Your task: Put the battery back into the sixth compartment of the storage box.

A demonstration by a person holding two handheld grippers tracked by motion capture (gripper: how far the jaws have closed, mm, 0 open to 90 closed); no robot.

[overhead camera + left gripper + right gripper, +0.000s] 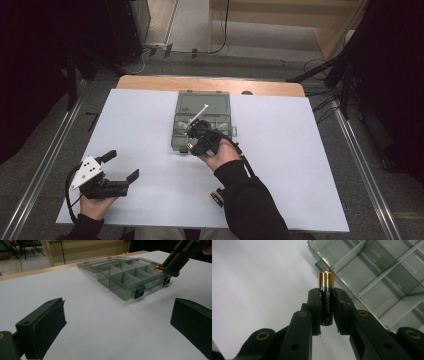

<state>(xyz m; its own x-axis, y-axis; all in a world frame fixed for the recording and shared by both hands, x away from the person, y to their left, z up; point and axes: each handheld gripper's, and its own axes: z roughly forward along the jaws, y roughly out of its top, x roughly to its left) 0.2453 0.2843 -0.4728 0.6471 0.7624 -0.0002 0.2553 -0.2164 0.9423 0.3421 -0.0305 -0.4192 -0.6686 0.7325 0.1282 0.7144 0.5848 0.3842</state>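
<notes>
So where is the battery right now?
The battery is pinched between the jaws of the right gripper, just above the near edge of the open plastic box in the middle of the table.

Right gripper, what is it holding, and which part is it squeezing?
The right gripper pinches a black cylindrical battery with a gold end by its black lower body; the gold end sticks out.

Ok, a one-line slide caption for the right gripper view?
Right tongs shut on a black-and-gold battery, held beside the open compartments of a clear divided organiser box on a white table.
</notes>
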